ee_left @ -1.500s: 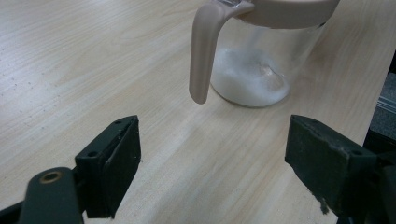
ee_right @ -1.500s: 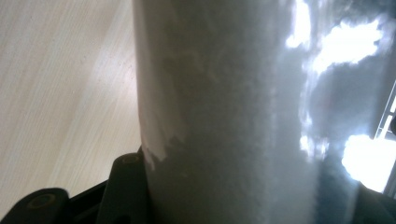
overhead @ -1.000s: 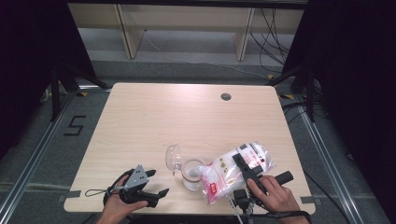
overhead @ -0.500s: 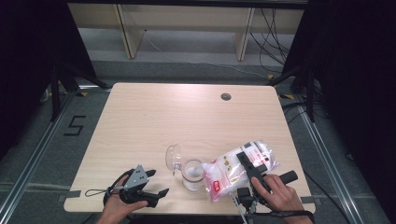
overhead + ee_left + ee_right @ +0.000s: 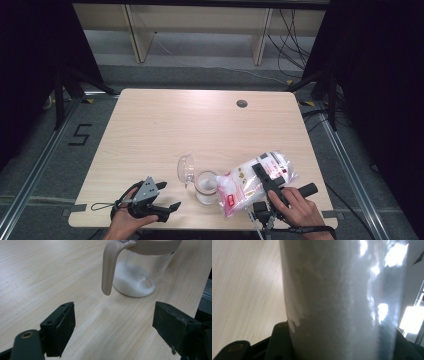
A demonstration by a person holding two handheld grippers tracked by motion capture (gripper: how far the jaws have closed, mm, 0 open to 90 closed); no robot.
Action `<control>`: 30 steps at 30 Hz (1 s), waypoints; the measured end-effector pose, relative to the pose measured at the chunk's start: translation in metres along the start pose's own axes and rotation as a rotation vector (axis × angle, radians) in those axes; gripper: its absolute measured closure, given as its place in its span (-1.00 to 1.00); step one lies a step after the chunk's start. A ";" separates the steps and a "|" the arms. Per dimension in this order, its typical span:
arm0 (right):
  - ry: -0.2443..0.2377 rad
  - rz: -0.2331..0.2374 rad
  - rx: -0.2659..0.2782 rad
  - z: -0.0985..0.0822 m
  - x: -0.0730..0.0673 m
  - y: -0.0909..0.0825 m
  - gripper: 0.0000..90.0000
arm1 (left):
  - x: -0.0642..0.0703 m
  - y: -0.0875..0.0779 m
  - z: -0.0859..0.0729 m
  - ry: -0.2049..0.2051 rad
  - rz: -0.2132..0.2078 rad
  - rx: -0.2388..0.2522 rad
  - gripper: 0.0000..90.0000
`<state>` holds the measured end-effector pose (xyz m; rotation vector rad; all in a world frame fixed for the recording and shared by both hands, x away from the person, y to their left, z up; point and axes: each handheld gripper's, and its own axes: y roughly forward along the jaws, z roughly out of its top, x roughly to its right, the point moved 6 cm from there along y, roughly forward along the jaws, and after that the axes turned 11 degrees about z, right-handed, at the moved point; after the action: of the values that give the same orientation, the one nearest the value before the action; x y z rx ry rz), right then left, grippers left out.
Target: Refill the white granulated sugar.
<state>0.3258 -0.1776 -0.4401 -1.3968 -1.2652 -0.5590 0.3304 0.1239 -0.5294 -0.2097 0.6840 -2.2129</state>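
Observation:
A clear glass jar (image 5: 206, 186) with white granules in its bottom stands near the table's front edge, its hinged lid (image 5: 186, 167) flipped open to the left. A plastic bag of white granules (image 5: 250, 182) lies tilted with its lower end at the jar's mouth. My right gripper (image 5: 266, 176) is shut on the bag's upper part, and the bag (image 5: 342, 300) is pressed between its jaws. My left gripper (image 5: 169, 196) rests open at the front left. The jar (image 5: 140, 272) and its beige lid handle (image 5: 108, 270) stand just beyond the empty left gripper (image 5: 113, 322).
The light wooden table (image 5: 200, 130) has a round cable hole (image 5: 242, 103) at the back right. A wooden shelf frame (image 5: 200, 30) stands behind it on the grey floor. A "5" mark (image 5: 80, 135) is on the floor at the left.

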 end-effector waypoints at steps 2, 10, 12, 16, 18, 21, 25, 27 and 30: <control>0.015 -0.009 0.007 0.001 -0.001 0.000 0.20 | 0.000 0.000 0.000 -0.001 0.000 0.001 -0.60; -0.031 -0.018 0.032 0.008 0.003 -0.001 0.20 | 0.000 0.000 0.000 -0.001 0.000 0.000 -0.60; 0.011 -0.003 0.023 0.009 -0.001 -0.001 0.21 | 0.000 0.000 0.000 -0.002 -0.001 0.001 -0.60; -0.022 -0.013 0.042 0.013 0.002 -0.001 0.21 | 0.000 0.000 0.000 -0.002 -0.001 0.002 -0.60; -0.011 0.004 0.032 0.013 0.000 -0.002 0.21 | 0.000 0.000 0.000 0.001 0.001 -0.001 -0.60; -0.009 0.001 0.039 0.015 0.000 -0.001 0.21 | 0.000 0.000 0.000 -0.002 0.000 0.000 -0.60; -0.008 0.002 0.045 0.016 -0.001 0.001 0.21 | 0.001 0.000 0.001 -0.008 -0.008 0.008 -0.60; -0.017 -0.002 0.049 0.016 0.000 0.001 0.21 | 0.000 0.000 0.000 -0.005 -0.005 0.010 -0.60; -0.013 0.009 0.032 0.014 0.000 0.000 0.21 | 0.001 0.001 0.001 -0.017 -0.006 0.022 -0.60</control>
<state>0.3213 -0.1649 -0.4443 -1.3808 -1.2728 -0.5224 0.3309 0.1220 -0.5294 -0.2195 0.6502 -2.2213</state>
